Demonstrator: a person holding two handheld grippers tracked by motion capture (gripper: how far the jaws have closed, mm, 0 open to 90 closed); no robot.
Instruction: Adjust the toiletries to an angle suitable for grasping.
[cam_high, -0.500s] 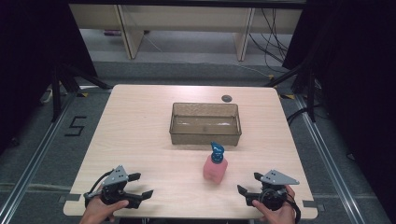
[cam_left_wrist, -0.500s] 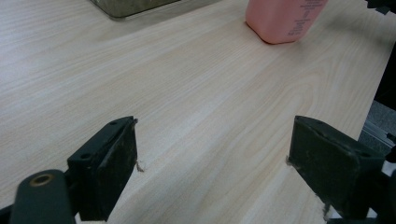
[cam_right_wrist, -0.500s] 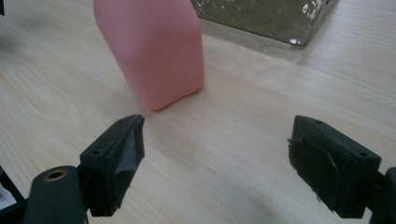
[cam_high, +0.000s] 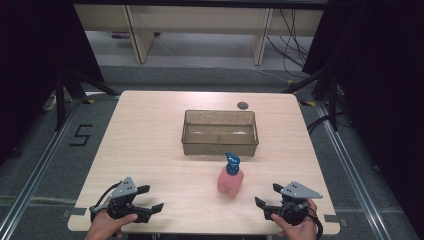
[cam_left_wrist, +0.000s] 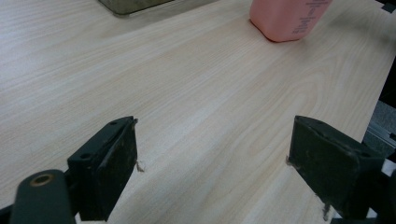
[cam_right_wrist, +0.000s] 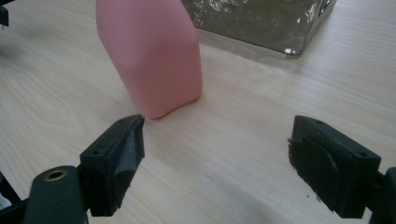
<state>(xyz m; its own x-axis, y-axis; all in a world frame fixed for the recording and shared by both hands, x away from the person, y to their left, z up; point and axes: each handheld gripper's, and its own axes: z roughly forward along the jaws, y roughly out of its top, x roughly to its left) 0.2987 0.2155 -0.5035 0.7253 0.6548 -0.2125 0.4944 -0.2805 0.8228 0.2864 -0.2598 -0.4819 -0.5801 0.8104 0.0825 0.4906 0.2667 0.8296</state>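
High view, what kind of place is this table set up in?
Probably a lab or data-recording workspace, not a home: a light wooden table stands between black curtains, a taped number five marks the grey floor, and cables trail behind.

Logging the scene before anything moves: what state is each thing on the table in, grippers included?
Pink bottle: upright on the table, blue cap on, not gripped.
Clear bin: upright, open-topped, looks empty.
Left gripper: open, holding nothing, low over the table.
Right gripper: open, holding nothing, near the bottle.
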